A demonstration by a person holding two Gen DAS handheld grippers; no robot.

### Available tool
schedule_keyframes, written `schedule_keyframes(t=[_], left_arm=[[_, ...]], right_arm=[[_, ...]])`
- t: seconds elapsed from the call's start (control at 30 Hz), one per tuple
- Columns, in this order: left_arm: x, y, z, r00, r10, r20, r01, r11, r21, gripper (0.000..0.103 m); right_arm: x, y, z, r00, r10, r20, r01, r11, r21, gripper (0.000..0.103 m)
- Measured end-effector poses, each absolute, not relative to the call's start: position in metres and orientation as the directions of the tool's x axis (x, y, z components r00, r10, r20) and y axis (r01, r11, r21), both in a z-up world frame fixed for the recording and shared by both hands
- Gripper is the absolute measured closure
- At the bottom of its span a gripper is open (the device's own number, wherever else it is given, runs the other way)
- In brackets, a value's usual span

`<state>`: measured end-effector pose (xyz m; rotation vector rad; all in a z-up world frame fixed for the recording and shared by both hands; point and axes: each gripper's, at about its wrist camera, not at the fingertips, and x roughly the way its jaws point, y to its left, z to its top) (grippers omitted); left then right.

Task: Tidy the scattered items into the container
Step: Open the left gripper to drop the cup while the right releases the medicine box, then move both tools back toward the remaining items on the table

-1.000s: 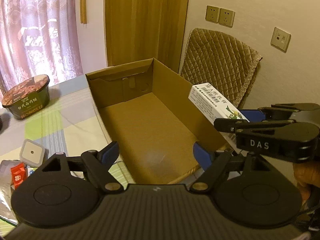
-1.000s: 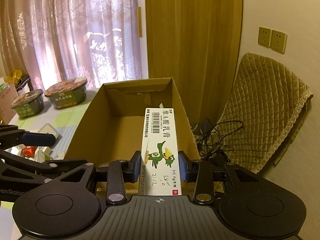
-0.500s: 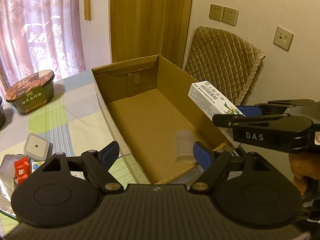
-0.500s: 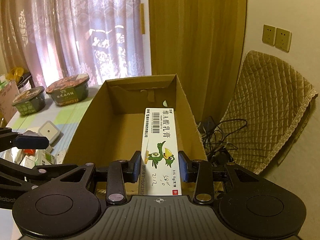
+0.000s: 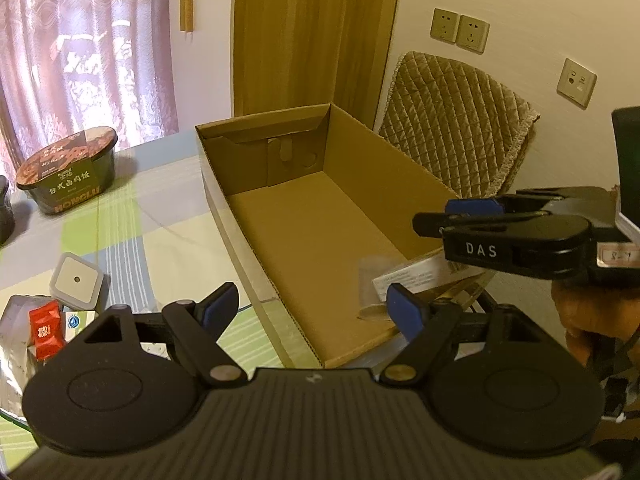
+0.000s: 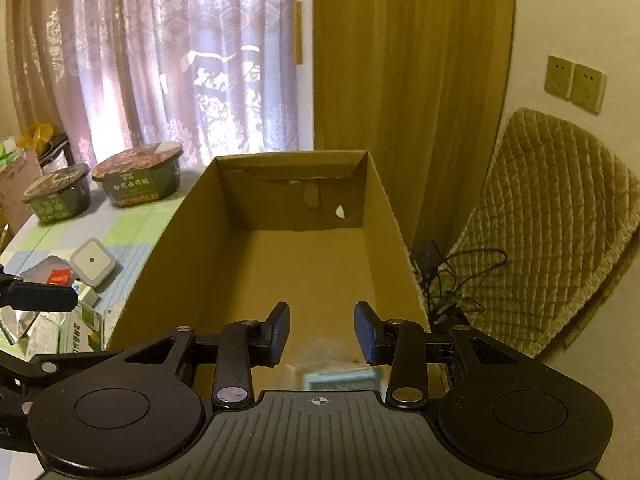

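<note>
Right now: putting things in the cardboard box, one at a time; looks like the drop-off part of that step.
Right hand-held gripper: fingers apart, nothing between them, up over the near end of the cardboard box.
Left hand-held gripper: fingers wide apart, nothing held, above the near edge of the cardboard box.
Long white box: already inside the cardboard box, low by the near right corner; blurry, so hard to tell if lying flat yet.
Rest of the cardboard box: bare brown floor, nothing else inside.
Left to tidy, on the tabletop to the left: white square thing, red packet on a silver foil pack, small green and white box, all close together.
Farther back: noodle bowls, side by side, well apart from the little pile.
Next move, as a guess: swing a free hand-held gripper over to the little pile, come down with fingers open, pinch one thing on its thin sides, lift it clear of the box wall.
Careful with: the flat packets, hard to pinch off the cloth.
Count: two hand-held grippers, one cardboard box, one long white box, two noodle bowls, one white square thing, one red packet, one silver foil pack.
</note>
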<state>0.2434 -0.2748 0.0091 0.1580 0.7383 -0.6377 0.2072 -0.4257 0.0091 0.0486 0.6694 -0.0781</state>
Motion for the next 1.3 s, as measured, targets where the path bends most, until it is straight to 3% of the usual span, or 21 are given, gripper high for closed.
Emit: schedule_keyframes(t=[0.17, 0.2, 0.23, 0.27, 0.9, 1.3], left_arm=[[0.241, -0.270, 0.010, 0.564, -0.486, -0.667, 0.587, 0.805, -0.091, 0.025], [0.241, -0.269, 0.010, 0.564, -0.486, -0.667, 0.585, 0.806, -0.093, 0.025], [0.240, -0.268, 0.009, 0.564, -0.486, -0.667, 0.583, 0.807, -0.095, 0.025], [0.238, -0.266, 0.009, 0.564, -0.485, -0.668, 0.581, 0.808, -0.096, 0.025], [0.209, -0.231, 0.015, 0.582, -0.462, -0.669, 0.529, 0.840, -0.119, 0.022], [0.166, -0.153, 0.010, 0.622, -0.354, -0.699, 0.407, 0.908, -0.099, 0.019]], right_arm=[[0.201, -0.428, 0.012, 0.788, -0.071, -0.612, 0.114, 0.993, 0.031, 0.061], [0.197, -0.428, 0.014, 0.793, -0.074, -0.604, 0.120, 0.992, 0.036, 0.049], [0.192, -0.428, 0.016, 0.804, -0.079, -0.589, 0.127, 0.991, 0.041, 0.019], [0.186, -0.428, 0.019, 0.817, -0.082, -0.570, 0.128, 0.991, 0.041, 0.011], [0.132, -0.413, 0.036, 0.810, -0.070, -0.582, 0.127, 0.990, 0.059, 0.011], [0.103, -0.344, 0.047, 0.812, 0.068, -0.580, 0.019, 0.990, 0.143, 0.011]])
